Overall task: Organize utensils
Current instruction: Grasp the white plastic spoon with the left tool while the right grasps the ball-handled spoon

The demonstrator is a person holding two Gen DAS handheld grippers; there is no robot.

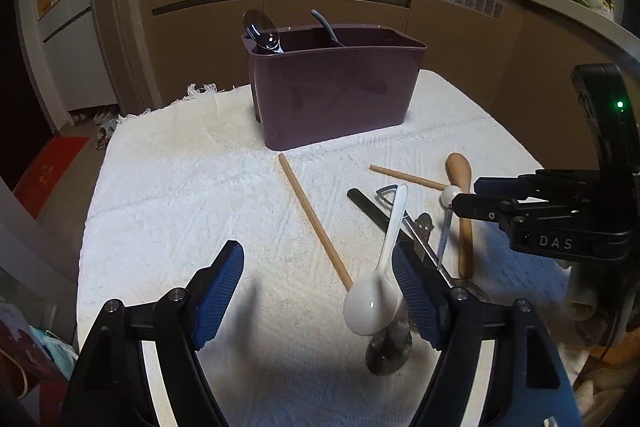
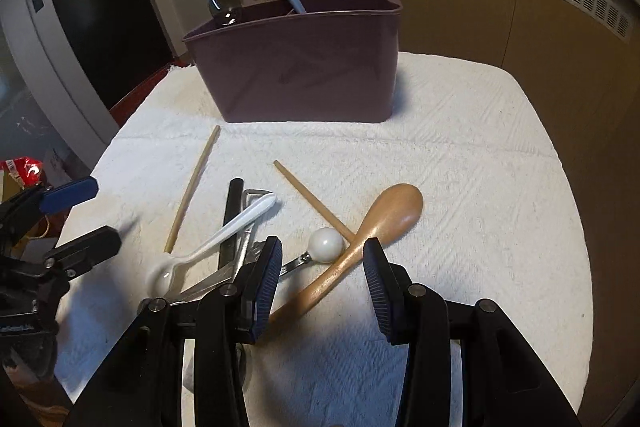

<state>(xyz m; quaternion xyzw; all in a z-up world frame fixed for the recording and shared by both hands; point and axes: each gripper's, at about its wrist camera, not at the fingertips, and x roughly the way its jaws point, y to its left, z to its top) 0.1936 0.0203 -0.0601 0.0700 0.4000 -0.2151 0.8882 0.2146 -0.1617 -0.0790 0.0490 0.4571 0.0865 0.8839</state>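
On white towel, loose utensils, purple caddy behind

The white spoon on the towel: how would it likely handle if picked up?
The white spoon looks glossy, so probably slippery. Its thin handle rests across other utensils, so it may pivot. It looks rigid, likely ceramic or plastic, and possibly breakable.

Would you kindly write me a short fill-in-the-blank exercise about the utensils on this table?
1. The bin at the back of the towel is coloured ____.
2. The metal spoon stands in the bin with its ____ end up.
3. The wooden spoon lies across one ____.
4. The white spoon lies partly on top of the ____.

Missing words: purple; bowl; chopstick; peeler
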